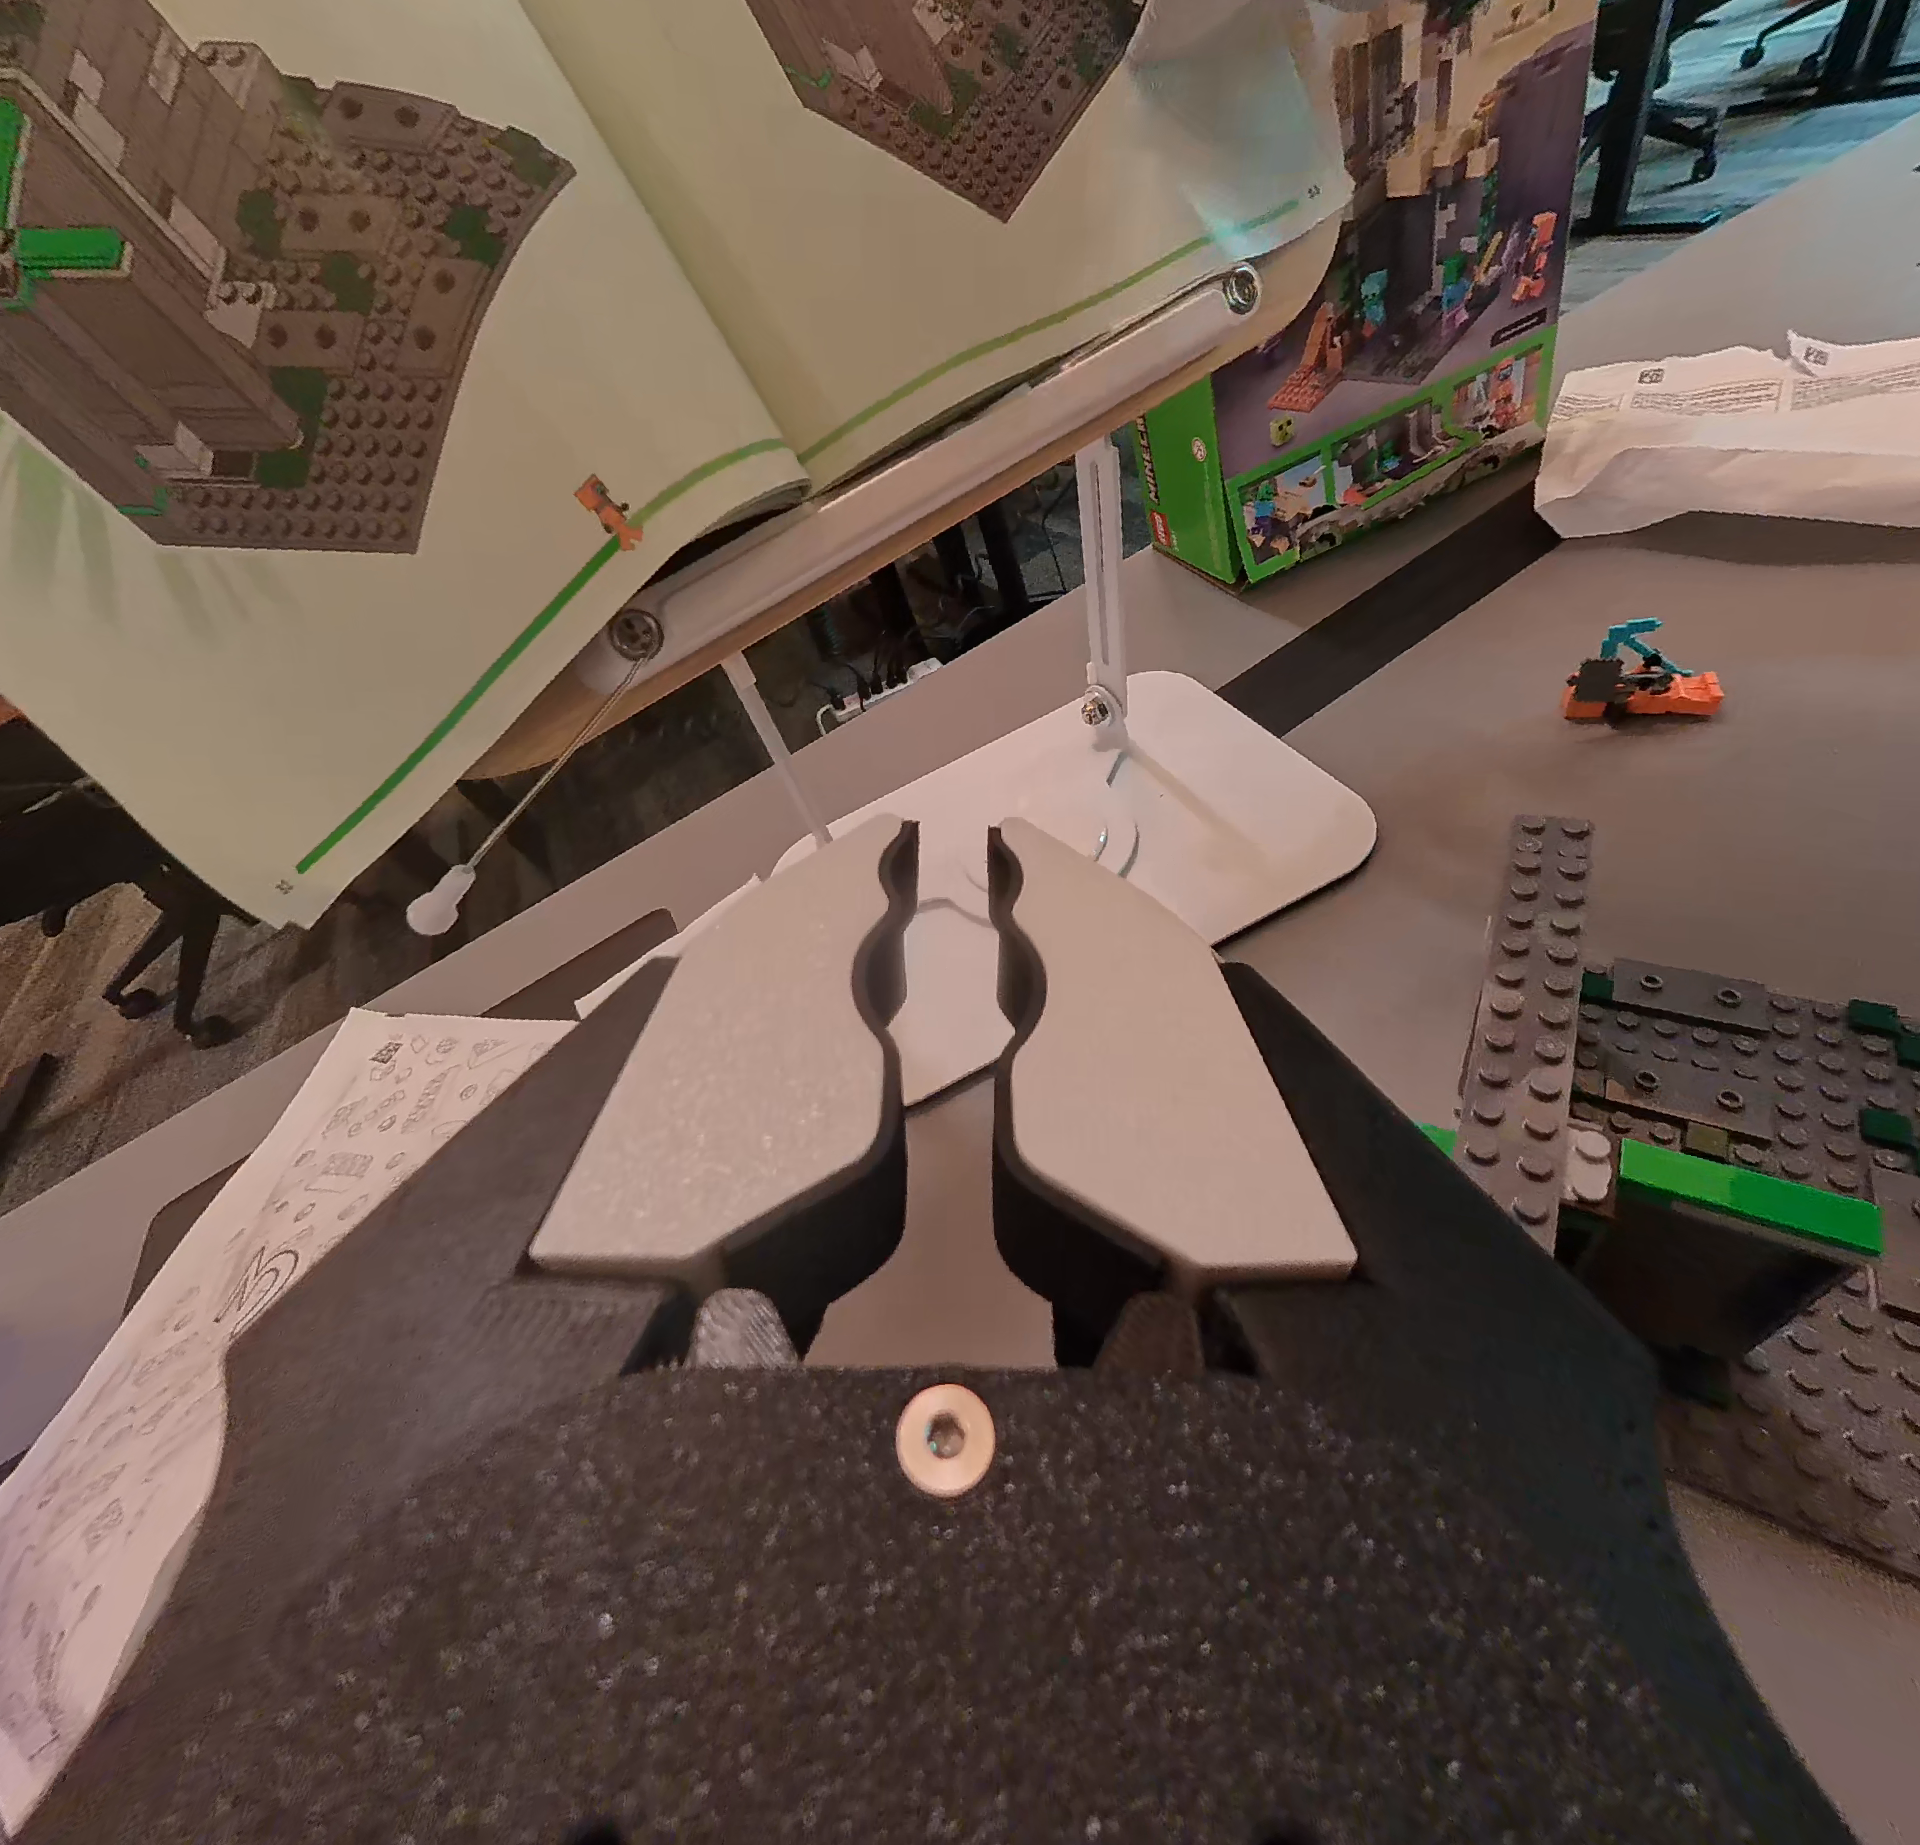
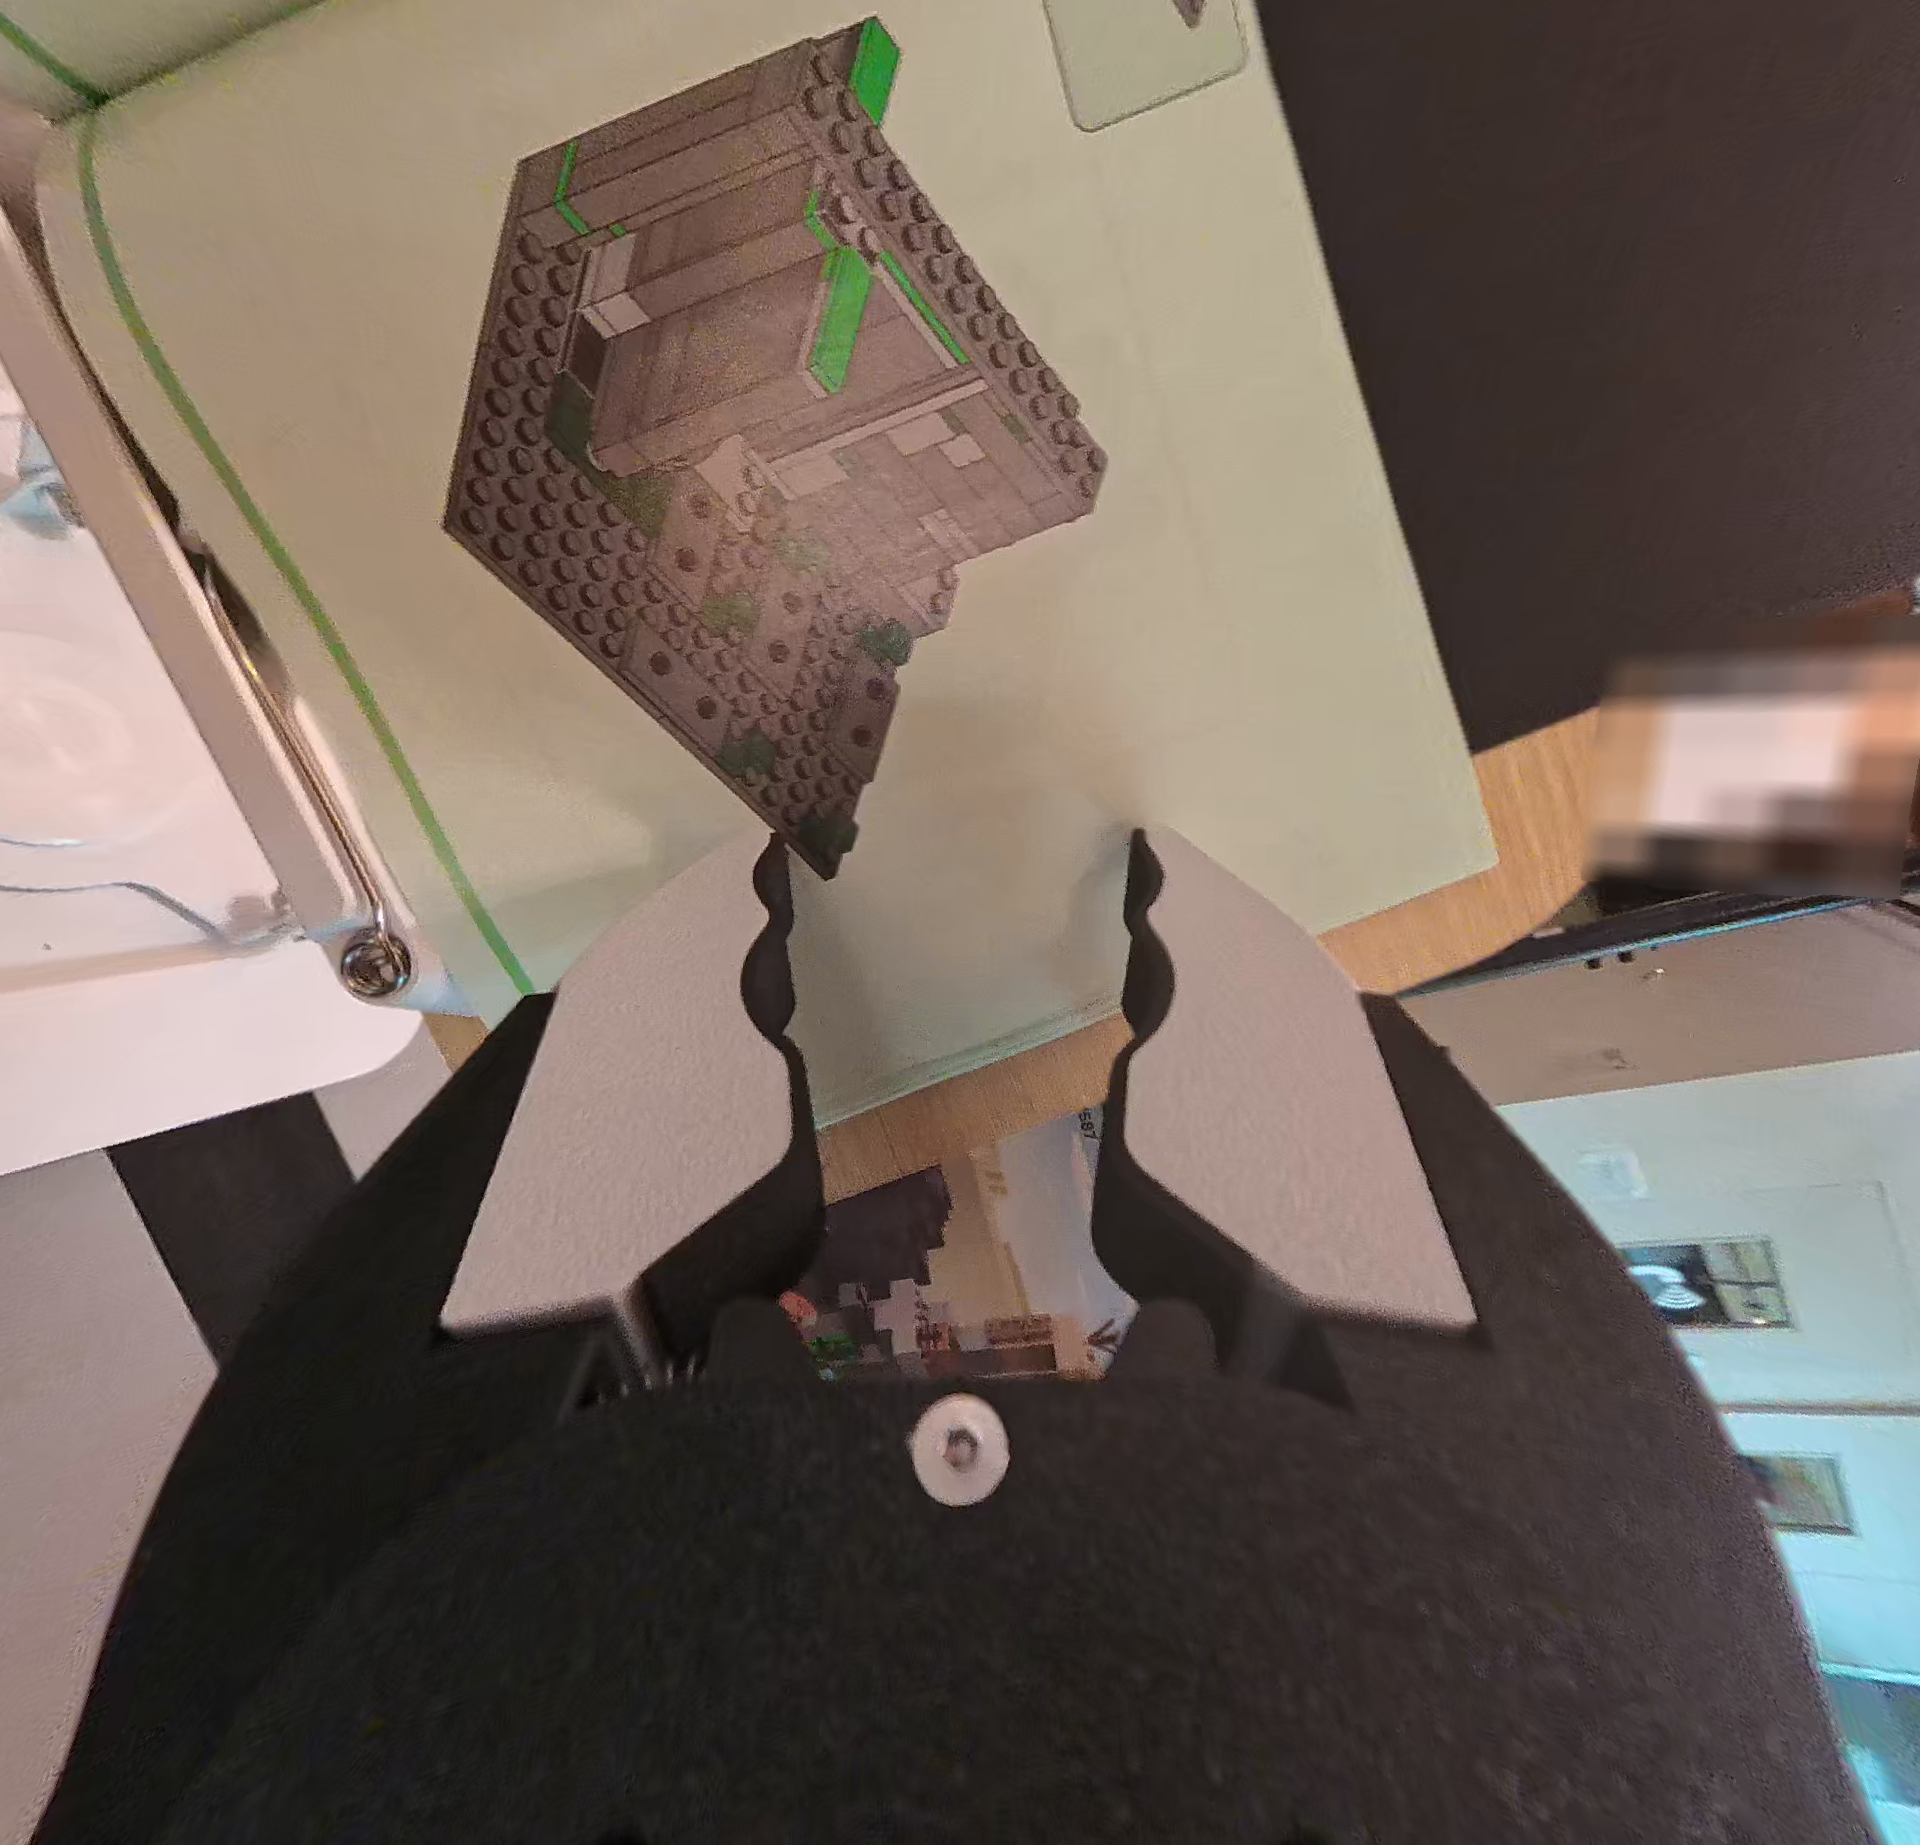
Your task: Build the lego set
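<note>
Holding nothing, your left gripper (image 1: 953,839) has its jaws a little apart and your right gripper (image 2: 951,839) has its jaws wide apart, pointing at the instruction book (image 2: 1195,548). The grey lego build (image 1: 1714,1151) sits to the right of your left gripper, near the table's (image 1: 1558,777) right edge.

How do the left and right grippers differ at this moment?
The left gripper has a narrow gap between its fingers; the right gripper is spread much wider. The left points over the white stand base on the table, the right at the open instruction booklet. Both are empty, with grey fingers on black bodies.
</note>
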### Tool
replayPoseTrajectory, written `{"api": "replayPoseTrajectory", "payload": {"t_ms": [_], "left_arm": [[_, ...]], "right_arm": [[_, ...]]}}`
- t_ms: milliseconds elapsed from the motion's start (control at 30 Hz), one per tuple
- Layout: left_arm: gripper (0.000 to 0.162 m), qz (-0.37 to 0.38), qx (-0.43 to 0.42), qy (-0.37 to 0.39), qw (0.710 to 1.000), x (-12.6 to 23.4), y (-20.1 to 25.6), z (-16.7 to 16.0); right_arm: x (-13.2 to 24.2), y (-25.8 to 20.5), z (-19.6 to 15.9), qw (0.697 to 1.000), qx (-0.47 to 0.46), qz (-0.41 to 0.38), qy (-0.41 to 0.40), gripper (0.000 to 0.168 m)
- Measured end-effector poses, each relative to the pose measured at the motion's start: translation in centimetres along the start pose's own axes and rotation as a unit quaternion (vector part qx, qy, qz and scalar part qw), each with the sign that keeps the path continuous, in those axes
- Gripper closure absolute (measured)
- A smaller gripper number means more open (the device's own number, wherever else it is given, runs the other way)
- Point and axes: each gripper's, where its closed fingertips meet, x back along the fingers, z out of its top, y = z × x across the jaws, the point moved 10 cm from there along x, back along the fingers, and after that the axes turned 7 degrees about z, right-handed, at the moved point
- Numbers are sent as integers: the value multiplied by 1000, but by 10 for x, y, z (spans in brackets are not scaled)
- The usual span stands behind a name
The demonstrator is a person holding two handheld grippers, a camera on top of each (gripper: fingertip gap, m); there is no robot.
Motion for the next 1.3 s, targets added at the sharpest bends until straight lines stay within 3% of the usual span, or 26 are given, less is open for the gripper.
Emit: {"api": "replayPoseTrajectory", "payload": {"t_ms": [233,267,400,533,700,1100,1300], "left_arm": [[150,-2,3,-3,1000,2,-2,-4],[150,-2,3,-3,1000,2,-2,-4],[150,-4,2,-5,1000,3,-2,-6],[150,-4,4,-7,1000,4,-4,-9],[150,-9,5,-8,1000,3,-1,-10],[150,-12,-1,-15,1000,3,1,-13],[150,-17,-2,-17,1000,2,3,-15]], "right_arm": [[-4,-14,8,999,51,-14,-8,166],[-4,-14,8,999,50,-19,-7,168],[2,-11,7,999,35,-10,5,168],[14,-13,0,998,47,22,19,139],[22,-33,-22,986,158,53,-10,113],[18,-41,-34,977,208,36,-22,130],[17,-50,-37,975,215,52,-29,121]]}}
